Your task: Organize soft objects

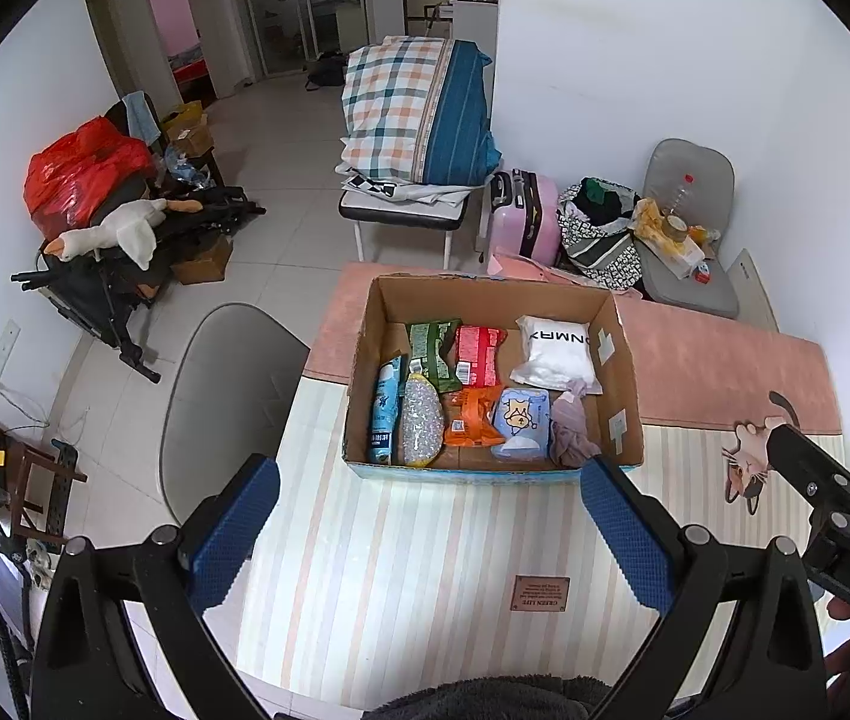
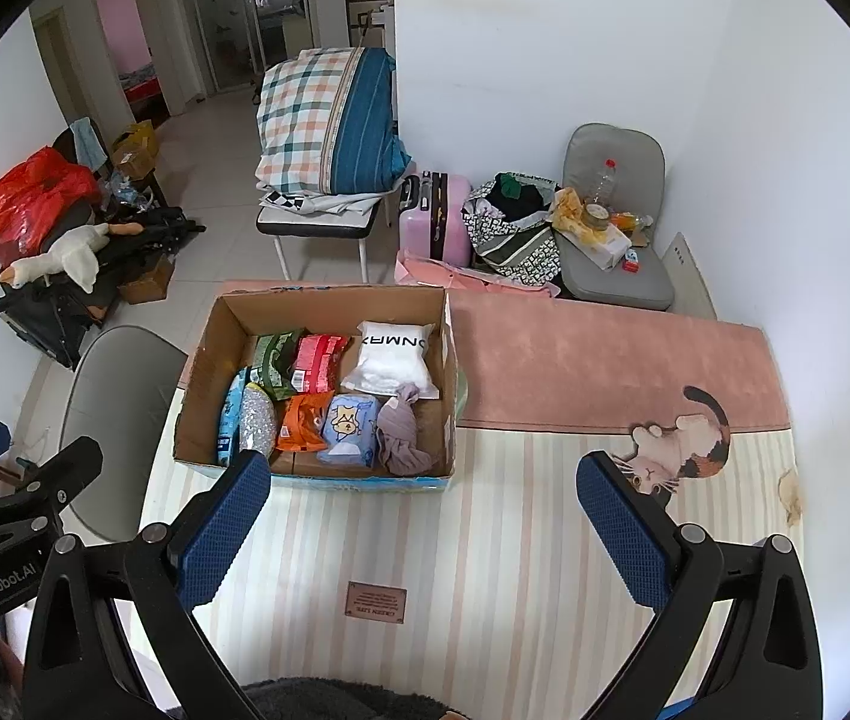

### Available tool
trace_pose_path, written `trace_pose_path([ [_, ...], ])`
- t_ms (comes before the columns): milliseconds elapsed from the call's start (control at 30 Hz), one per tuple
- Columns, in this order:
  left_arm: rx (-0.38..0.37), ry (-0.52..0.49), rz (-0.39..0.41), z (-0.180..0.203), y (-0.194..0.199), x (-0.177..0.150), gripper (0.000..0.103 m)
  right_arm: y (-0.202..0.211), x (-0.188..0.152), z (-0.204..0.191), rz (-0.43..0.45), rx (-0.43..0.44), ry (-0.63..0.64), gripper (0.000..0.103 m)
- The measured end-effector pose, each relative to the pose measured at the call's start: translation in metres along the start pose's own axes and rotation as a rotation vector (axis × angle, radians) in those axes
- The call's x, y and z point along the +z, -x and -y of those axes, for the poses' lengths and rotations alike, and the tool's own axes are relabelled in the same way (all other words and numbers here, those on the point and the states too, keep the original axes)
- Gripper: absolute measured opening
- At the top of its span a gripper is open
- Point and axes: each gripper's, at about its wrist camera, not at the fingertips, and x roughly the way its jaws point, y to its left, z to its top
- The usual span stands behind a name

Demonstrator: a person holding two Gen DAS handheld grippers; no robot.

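Both the left gripper (image 1: 427,531) and the right gripper (image 2: 425,525) are hovering spread and empty; the soft packs are already lying inside the cardboard box (image 1: 625,396), so little seems left.

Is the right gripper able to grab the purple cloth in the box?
Probably yes. The right gripper hangs open and empty over the mat, just in front of the cardboard box. The purple cloth lies at the near right corner, uncovered, with only the low box wall between.

Bright, even daylight w/ soft shadows; sharp centre, heavy fisheye bending (black corners).
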Motion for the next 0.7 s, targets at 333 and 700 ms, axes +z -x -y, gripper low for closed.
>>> trace_pose_path([
  [333,0.002,-0.003,0.001,0.0000,0.0002,0.0003,0.103,-0.0019,-0.0010,-0.0008,0.001,-0.004,-0.009,0.103],
  [700,0.007,-0.009,0.009,0.0004,-0.0013,0.0045,0.103,-0.0028,-0.0015,-0.0020,0.004,-0.011,-0.013,0.103],
])
